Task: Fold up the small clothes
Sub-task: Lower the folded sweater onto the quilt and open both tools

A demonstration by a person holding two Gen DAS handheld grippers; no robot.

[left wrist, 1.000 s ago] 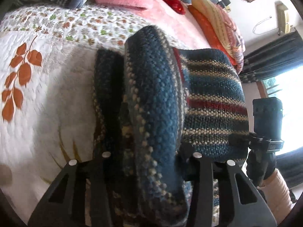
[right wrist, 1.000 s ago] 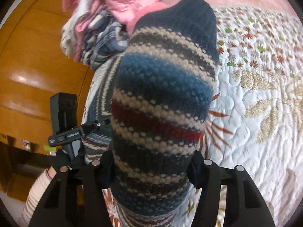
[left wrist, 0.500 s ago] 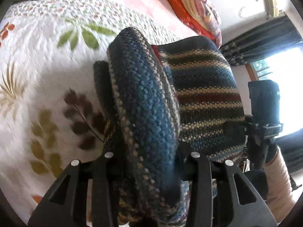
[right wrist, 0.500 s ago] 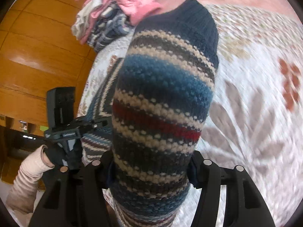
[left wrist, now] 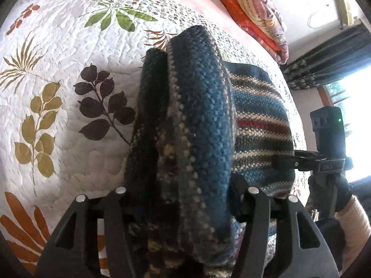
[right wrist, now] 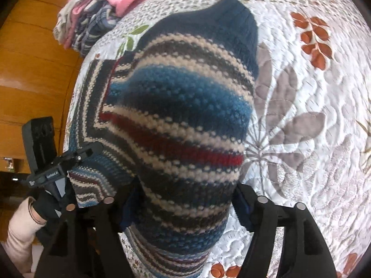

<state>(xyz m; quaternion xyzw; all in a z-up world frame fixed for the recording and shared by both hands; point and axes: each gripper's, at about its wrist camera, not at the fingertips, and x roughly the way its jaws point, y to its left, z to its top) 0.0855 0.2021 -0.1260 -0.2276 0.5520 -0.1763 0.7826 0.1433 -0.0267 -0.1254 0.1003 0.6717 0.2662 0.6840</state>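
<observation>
Quilted bed (left wrist: 58, 74); both grippers, left (left wrist: 185, 194) and right (right wrist: 185, 197), pinch the striped knit (right wrist: 176, 120). Keep edges level, lower together, release only once flat.

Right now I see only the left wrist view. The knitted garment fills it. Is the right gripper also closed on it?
Observer: Yes, the right gripper is shut on the striped knitted garment.
Operator: What lies beyond it there?
Observer: A pile of pink and plaid clothes at the quilt's far edge.
Operator: And beside the bed?
Observer: A wooden panel, on the side of the left gripper.
</observation>
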